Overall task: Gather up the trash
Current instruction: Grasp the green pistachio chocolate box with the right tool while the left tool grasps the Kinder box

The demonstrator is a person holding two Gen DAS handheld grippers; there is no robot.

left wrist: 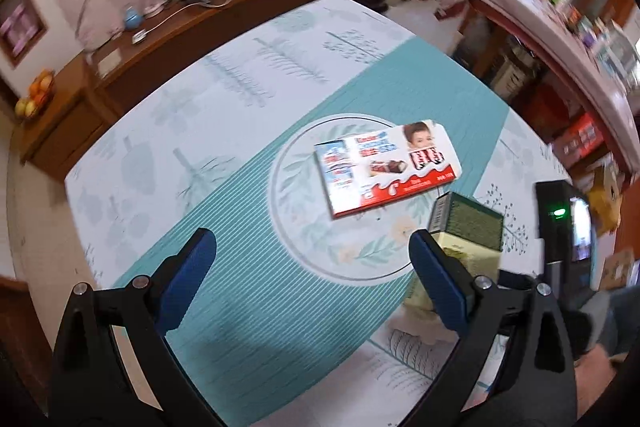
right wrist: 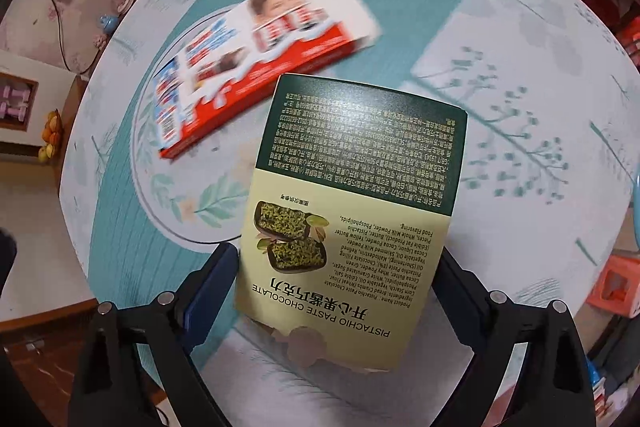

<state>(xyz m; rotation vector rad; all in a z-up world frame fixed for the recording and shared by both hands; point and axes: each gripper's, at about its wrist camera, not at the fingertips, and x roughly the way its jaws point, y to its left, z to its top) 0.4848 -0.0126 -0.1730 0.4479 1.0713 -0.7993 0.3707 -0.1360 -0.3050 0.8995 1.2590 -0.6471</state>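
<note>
We hold the green-and-cream pistachio chocolate carton (right wrist: 352, 203) in our right gripper (right wrist: 338, 275); our left gripper (left wrist: 312, 283) gapes wide, empty, near the red-and-white cardboard chocolate box (left wrist: 384, 167).

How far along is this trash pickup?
Early on, it seems. Nothing looks collected yet, and no bin shows in either view. In hand: the right gripper has the pistachio chocolate box between its wide jaws, though a firm grip cannot be confirmed. Left: the red and white chocolate box lies untouched on the table, with the left gripper open and empty above it.
</note>
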